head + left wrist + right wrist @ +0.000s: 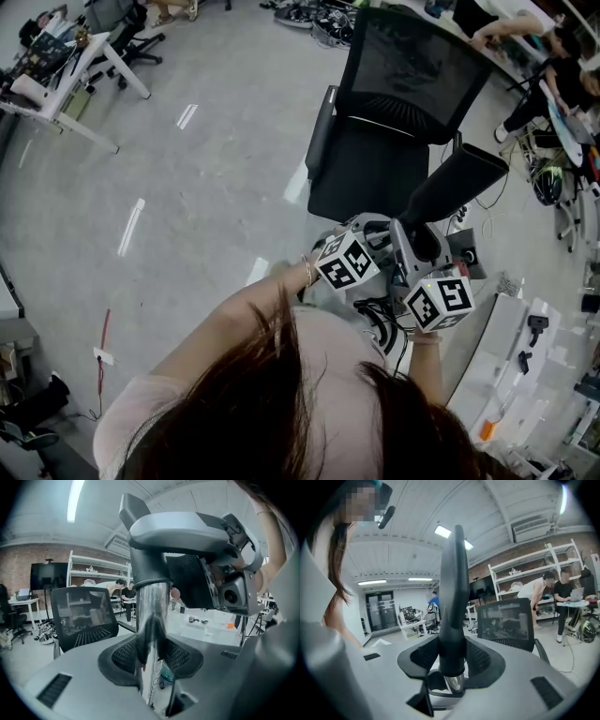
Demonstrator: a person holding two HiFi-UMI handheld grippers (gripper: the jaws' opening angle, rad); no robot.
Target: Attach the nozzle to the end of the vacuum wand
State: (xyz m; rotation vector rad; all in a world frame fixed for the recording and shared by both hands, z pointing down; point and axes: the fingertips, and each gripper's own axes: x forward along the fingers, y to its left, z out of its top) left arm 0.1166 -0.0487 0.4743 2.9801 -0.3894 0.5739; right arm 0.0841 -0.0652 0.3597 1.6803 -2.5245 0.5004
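In the right gripper view the right gripper (453,660) is closed on the nozzle (453,592), a smooth black plastic piece that tapers upward to a slanted tip. The gripper's mesh-textured pads press on the nozzle's round collar. Just below the collar shows the shiny metal end of the wand (455,684). Beyond stand a black mesh-backed office chair (506,620), white shelving (525,569) before a brick wall, and two people (543,590) beside it. The person's hair hangs at the left edge

In the left gripper view the left gripper (150,657) is clamped on the wand, a polished round tube standing upright and running up into the nozzle's dark collar. The right gripper's pale grey jaw and its camera housing crowd the upper right and block much of the room

In the head view both grippers meet in front of the chair's seat, and the nozzle slants up to the right over it. Glossy grey floor (187,187) lies around
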